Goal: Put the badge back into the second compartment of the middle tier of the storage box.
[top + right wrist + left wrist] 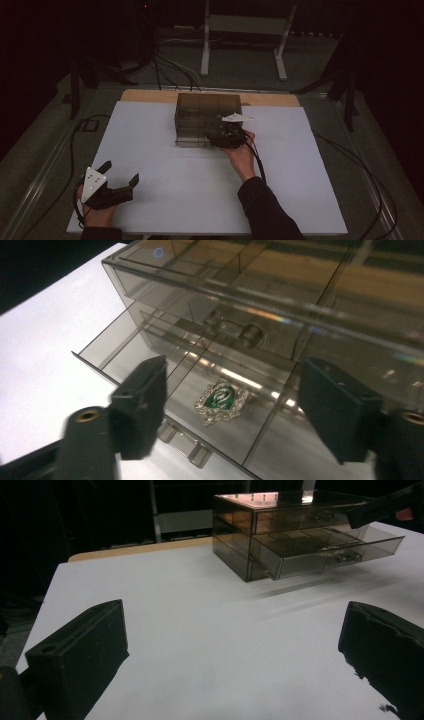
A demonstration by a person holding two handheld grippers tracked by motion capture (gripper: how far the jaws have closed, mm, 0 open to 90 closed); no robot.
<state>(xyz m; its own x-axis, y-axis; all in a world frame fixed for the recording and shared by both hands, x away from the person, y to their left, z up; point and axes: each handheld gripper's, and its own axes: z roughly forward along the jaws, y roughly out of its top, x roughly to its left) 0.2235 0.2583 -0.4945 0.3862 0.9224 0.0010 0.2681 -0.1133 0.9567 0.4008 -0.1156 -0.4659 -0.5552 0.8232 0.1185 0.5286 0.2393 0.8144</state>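
Smoked-plastic drawer cabinet (pixel 208 120): lower drawer (pixel 165 390) out, green-and-silver brooch (pixel 220 399) inside; my right gripper (pixel 235 410) gapes empty above, left gripper (pixel 118 174) idle, spread; closing remains.

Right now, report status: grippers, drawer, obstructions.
Left gripper open, idle on table. Right gripper open over pulled-out lower drawer. Green badge lies inside. Nothing between jaws and badge.

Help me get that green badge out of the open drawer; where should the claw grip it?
Take the badge by its silver rim, coming straight down from above with the right claw. It lies flat on the lower drawer's floor, walled by dividers, so no side approach looks workable.
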